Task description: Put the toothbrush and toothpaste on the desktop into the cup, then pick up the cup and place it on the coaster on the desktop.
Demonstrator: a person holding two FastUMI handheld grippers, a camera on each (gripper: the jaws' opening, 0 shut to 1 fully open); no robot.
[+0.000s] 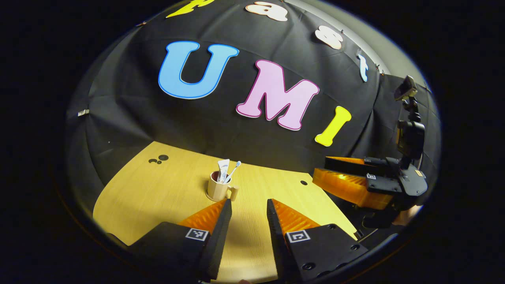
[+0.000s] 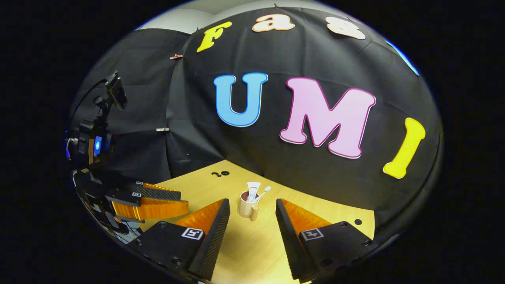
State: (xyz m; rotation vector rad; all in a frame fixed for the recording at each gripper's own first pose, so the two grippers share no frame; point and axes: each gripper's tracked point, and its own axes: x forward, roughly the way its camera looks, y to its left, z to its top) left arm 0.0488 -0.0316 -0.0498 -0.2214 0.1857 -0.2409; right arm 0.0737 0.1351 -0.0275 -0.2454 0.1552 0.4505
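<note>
In the left gripper view, I am holding my left gripper (image 1: 248, 203) above the wooden desktop (image 1: 158, 193) with its two fingers spread apart and gripping nothing. The beige cup (image 1: 217, 188) is standing upright on the desktop just beyond my left fingertip, its handle (image 1: 234, 193) pointing to the right in this view. The toothpaste tube (image 1: 223, 169) and the toothbrush (image 1: 234, 170) are both sticking up out of the cup, the brush leaning to the right. I cannot tell whether a coaster is lying under the cup. My right gripper (image 1: 321, 171) is hanging off to the right, over the desktop's edge, fingers apart. In the right gripper view, my right gripper (image 2: 252, 205) is open and empty too, and the cup (image 2: 247, 206) is sitting between its fingertips but farther off, not touched. Toothpaste tube (image 2: 253, 190) and toothbrush (image 2: 264, 192) are standing in it. My left gripper (image 2: 181, 199) is showing at the left, near the desktop (image 2: 244, 248).
</note>
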